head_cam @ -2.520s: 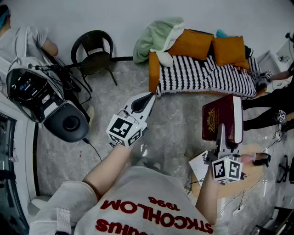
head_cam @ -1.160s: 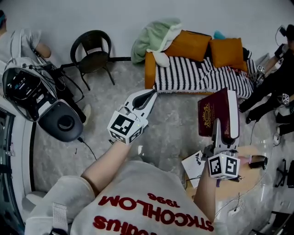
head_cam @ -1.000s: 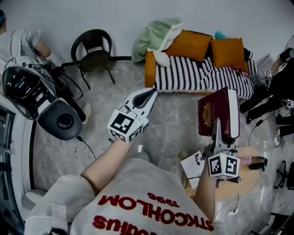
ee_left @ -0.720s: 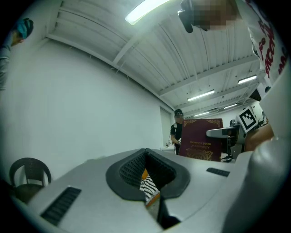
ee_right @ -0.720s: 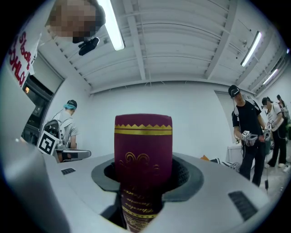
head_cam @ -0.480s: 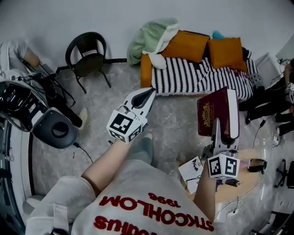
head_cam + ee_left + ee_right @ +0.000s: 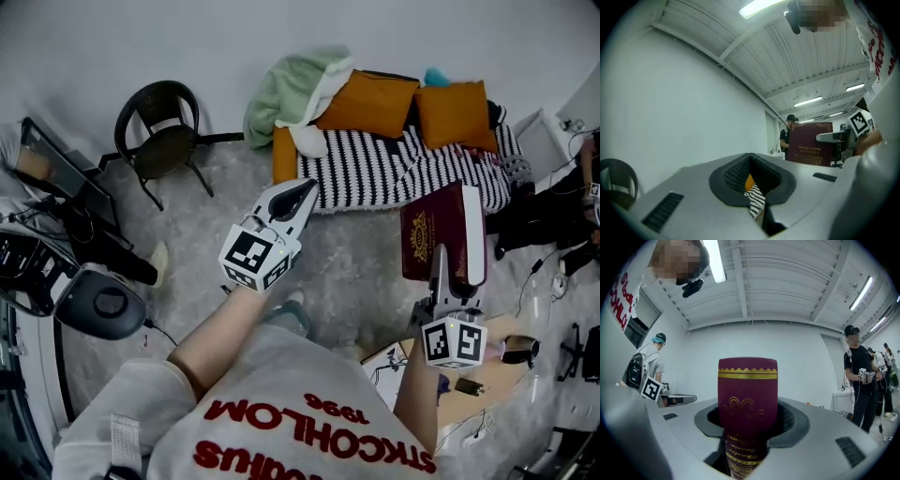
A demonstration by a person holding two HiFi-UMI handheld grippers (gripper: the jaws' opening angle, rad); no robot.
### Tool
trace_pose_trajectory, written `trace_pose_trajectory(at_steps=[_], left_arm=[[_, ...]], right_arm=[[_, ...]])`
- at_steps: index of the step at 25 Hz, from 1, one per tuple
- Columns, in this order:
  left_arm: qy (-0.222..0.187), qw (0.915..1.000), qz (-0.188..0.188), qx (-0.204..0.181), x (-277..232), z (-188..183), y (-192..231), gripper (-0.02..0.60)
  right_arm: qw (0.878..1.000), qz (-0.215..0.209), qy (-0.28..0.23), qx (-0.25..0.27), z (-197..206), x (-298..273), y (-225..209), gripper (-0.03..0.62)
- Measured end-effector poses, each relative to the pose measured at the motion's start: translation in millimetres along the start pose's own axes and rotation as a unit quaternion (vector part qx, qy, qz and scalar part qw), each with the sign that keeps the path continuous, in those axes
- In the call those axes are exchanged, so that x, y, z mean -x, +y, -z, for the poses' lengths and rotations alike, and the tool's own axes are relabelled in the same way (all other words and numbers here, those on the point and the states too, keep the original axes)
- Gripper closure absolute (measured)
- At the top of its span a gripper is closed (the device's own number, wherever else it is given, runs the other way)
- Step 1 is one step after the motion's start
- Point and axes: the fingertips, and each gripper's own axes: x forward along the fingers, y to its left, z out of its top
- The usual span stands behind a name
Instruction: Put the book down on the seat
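Book point(image 7: 429, 248) is gripped upright in the right gripper's point(image 7: 457, 234) jaws, over the floor short of the striped seat point(image 7: 394, 159), brought nearer than before. The left gripper's point(image 7: 302, 192) jaws are pressed together, empty.

Speckled grey floor point(image 7: 197, 234) under me carries a black chair point(image 7: 161, 131), an orange couch point(image 7: 284, 155) and a round wooden side table point(image 7: 497, 386). On the couch's striped seat point(image 7: 403, 169): two orange cushions point(image 7: 370, 101), a green blanket point(image 7: 291, 86). Papers point(image 7: 386, 364) on the table.

Smooth-covered book point(image 7: 431, 246), cloth seat point(image 7: 394, 164)
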Motion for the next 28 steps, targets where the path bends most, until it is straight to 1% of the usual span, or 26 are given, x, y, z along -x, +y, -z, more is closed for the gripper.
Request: trace_pose_trajectory(at_steps=[7,12,19,24,28], left_arm=[[-0.002,0.9999,0.016,0.002,-53,-1,36,0.566],[-0.001,0.9998,0.022,0.005,-89,-2,72,0.566],[0.0,0.9994,0.034,0.005,-131,10,112,0.566],[0.002,0.9994,0.034,0.008,-153,18,140,0.565],[0.007,0.9993,0.035,0.012,-168,29,164,0.566]], right_arm=[[1.0,0.013,-0.001,0.006,-6,-56,-11,0.353],[1.0,0.016,0.0,0.007,-6,-101,-16,0.353],[1.0,0.024,0.005,0.009,9,-157,-22,0.353],[1.0,0.018,0.004,0.008,18,-196,-22,0.353],[1.0,0.02,0.013,0.007,28,-224,-22,0.353]])
